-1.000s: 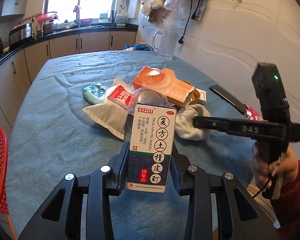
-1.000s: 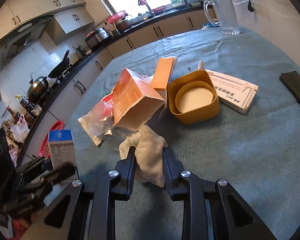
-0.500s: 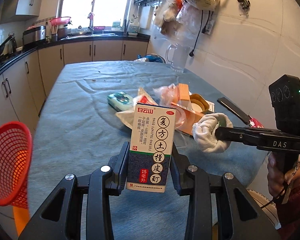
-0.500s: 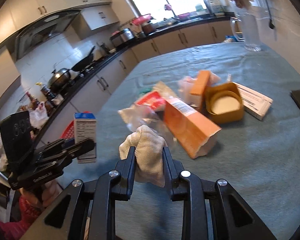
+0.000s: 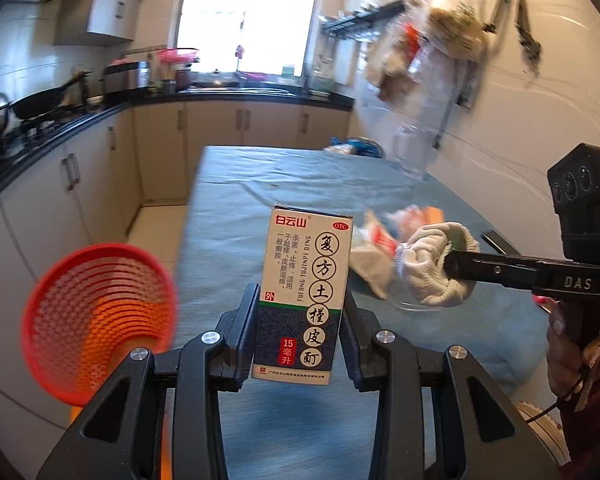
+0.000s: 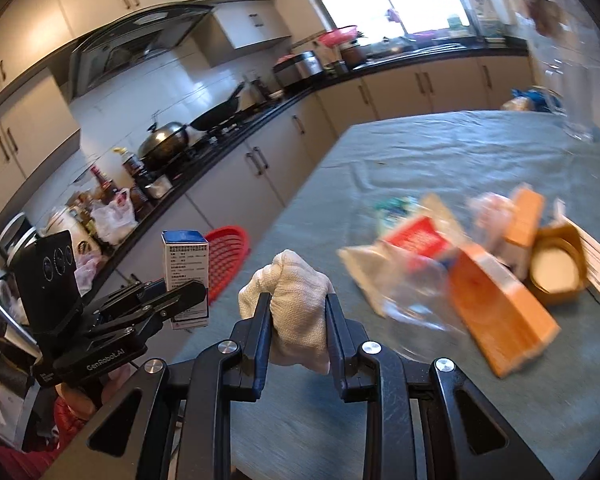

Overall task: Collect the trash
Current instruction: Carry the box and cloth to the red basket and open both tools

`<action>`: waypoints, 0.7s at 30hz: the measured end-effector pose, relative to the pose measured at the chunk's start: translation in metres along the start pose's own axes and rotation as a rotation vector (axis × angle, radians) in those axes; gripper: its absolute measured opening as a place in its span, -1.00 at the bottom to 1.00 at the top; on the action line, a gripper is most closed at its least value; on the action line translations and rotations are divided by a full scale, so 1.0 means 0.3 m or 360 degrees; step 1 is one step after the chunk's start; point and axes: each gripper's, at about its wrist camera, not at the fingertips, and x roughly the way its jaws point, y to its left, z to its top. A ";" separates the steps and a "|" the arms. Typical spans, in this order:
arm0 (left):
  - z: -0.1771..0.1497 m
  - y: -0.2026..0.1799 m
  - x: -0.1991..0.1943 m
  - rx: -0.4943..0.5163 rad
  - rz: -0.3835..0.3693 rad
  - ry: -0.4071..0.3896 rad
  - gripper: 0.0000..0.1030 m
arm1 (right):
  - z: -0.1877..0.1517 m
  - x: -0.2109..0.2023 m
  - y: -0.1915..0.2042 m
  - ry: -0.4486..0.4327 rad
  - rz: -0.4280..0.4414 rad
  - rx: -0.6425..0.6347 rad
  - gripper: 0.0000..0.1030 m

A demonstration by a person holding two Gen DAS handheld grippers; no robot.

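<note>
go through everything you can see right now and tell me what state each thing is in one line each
Left tool: shut on the medicine box.
White and blue cardboard medicine box: upright, held off the table.
Right tool: shut on the cloth.
Crumpled white knitted cloth: bunched, lifted.
Red mesh plastic basket: open-topped, beside the table.
Orange cardboard carton: lying on its side.
Round yellow container: open, no lid.

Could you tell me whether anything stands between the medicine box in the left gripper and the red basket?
Nothing visible does. The left gripper holds the box upright above the table edge, and the red basket sits off that edge to its left, mouth open, with only open air between them.
</note>
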 end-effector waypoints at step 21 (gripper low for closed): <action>-0.064 0.528 0.056 -0.0460 0.0416 0.0190 -0.31 | 0.112 0.559 0.291 0.0282 0.0194 -0.0069 -0.47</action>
